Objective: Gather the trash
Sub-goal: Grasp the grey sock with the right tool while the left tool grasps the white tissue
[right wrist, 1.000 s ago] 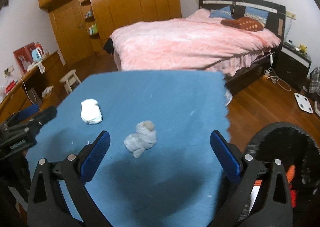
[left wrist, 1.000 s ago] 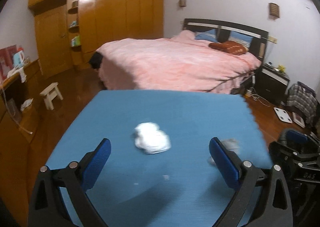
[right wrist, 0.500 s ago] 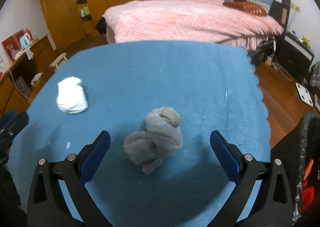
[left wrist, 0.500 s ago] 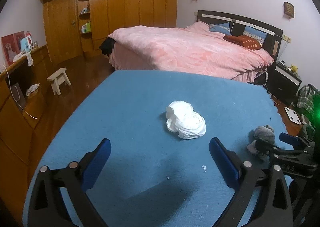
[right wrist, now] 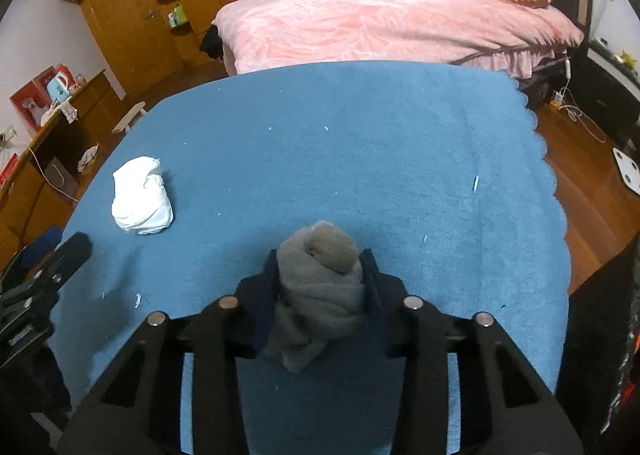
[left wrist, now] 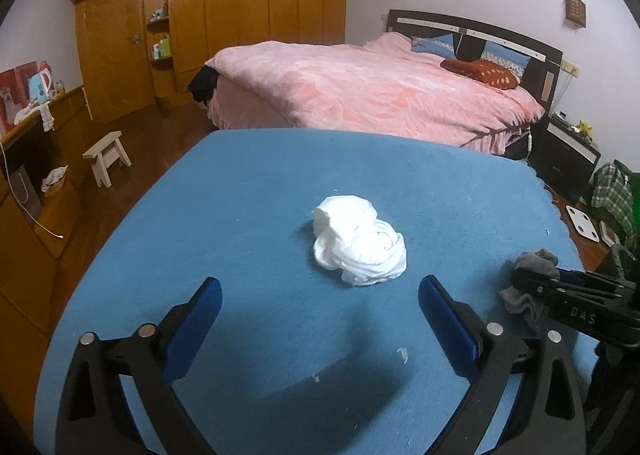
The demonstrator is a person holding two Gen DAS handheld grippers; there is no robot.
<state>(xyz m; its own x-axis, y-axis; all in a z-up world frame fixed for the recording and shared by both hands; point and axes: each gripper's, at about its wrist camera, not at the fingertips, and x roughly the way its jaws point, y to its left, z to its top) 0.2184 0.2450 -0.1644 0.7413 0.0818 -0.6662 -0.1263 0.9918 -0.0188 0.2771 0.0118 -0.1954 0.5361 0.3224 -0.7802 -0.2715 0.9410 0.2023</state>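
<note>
1. The right gripper (right wrist: pixel 320 279) has just been closing, and its blue pads now press on both flanks of a grey cloth wad (right wrist: pixel 320 287) that sits between them on the blue table cover (right wrist: pixel 360 143).
2. Seen from the left wrist camera, the same grey wad (left wrist: pixel 530 287) lies at the right edge of the cover, pinched at the tip of the black right gripper (left wrist: pixel 536 283).
3. The left gripper (left wrist: pixel 320 315) hangs over the cover with its jaws spread wide and nothing between them.
4. A white crumpled wad (left wrist: pixel 358 241) lies just beyond the left gripper's fingertips, a little right of centre, touching neither finger.
5. In the right wrist view the white wad (right wrist: pixel 142 201) lies well apart from the grey one, toward the left edge of the cover.
6. The grey wad is soft, rolled and knotted, with a rounded brownish top and a loose tail hanging toward the camera.
7. The white wad is twisted into folds, like thin paper or cloth; which one I cannot tell.
8. The cover is a matte, felt-like fabric with a scalloped right edge and small pale specks.
</note>
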